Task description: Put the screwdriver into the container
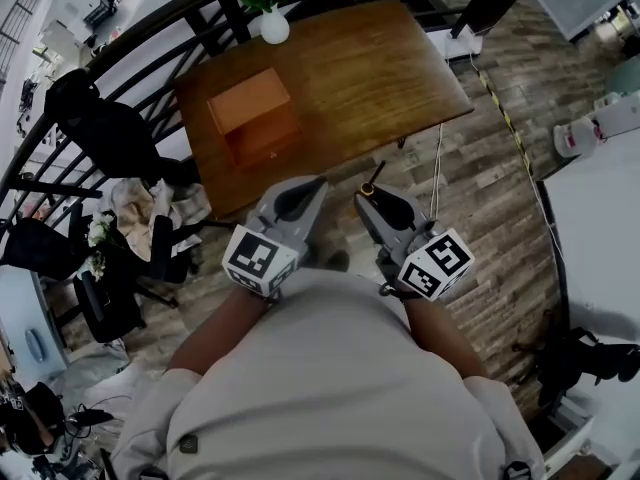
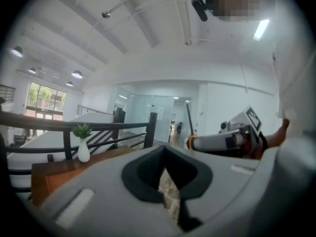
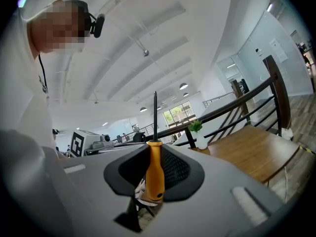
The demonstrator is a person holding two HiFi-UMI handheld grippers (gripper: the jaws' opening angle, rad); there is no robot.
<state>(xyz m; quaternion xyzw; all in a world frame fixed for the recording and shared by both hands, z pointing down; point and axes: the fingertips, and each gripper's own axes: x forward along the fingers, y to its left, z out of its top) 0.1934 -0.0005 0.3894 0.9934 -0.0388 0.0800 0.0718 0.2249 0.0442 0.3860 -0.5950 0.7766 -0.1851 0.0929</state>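
My right gripper (image 1: 366, 196) is shut on a screwdriver (image 1: 374, 178). Its orange handle (image 3: 155, 168) sits between the black pads and its dark shaft points upward past the jaws. The left gripper view shows the same screwdriver (image 2: 189, 121) sticking up from the right gripper (image 2: 222, 141). My left gripper (image 1: 316, 182) is beside it, jaws together with nothing in them. Both grippers are close to the person's chest, short of the table's near edge. The container, an open orange-brown box (image 1: 250, 116), rests on the left part of the wooden table (image 1: 380, 68).
A green plant in a white vase (image 1: 273, 20) stands at the table's far edge. A black railing (image 1: 150, 43) runs behind the table. Dark chairs and clutter (image 1: 110, 138) are on the left, a white table (image 1: 600, 228) is on the right, and cables (image 1: 437, 168) lie on the wood floor.
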